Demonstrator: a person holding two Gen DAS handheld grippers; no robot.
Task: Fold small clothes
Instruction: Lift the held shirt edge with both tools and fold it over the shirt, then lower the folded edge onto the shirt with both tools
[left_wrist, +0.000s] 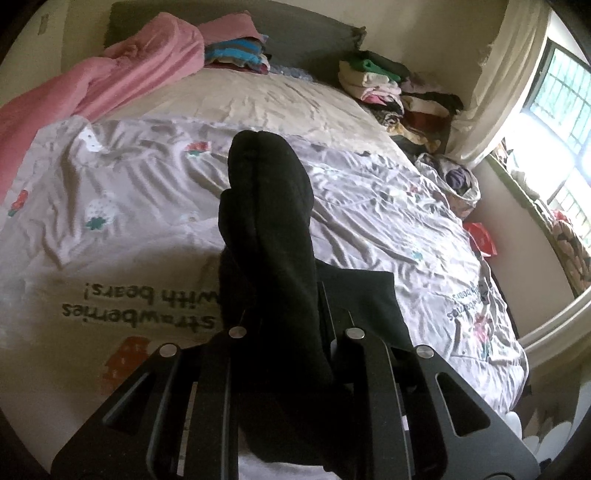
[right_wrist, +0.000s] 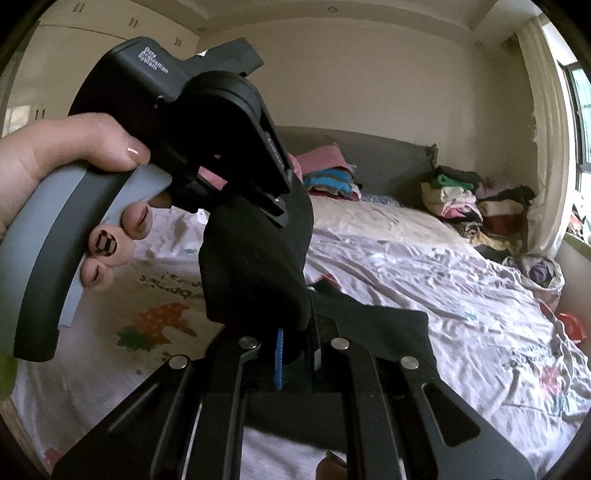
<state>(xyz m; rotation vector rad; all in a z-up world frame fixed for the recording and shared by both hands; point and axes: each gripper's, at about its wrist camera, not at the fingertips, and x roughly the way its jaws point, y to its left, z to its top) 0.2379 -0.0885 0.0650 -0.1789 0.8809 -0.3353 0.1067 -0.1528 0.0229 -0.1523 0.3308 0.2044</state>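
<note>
Both my tools are clamped on one black sock: left tool (left_wrist: 284, 314) and right tool (right_wrist: 295, 332) hold the sock (left_wrist: 266, 206) raised above the bed (left_wrist: 388, 206).

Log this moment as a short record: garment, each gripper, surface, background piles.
garment: black sock, held up above the bed, its free end in the air
left gripper: shut on the black sock
right gripper: shut on the black sock
hand: wrapped round the left gripper's grey handle
surface: bedsheet printed with strawberries, wrinkled
background: folded piles by the grey headboard; pink blanket at the far left
fold state: not yet laid flat
</note>
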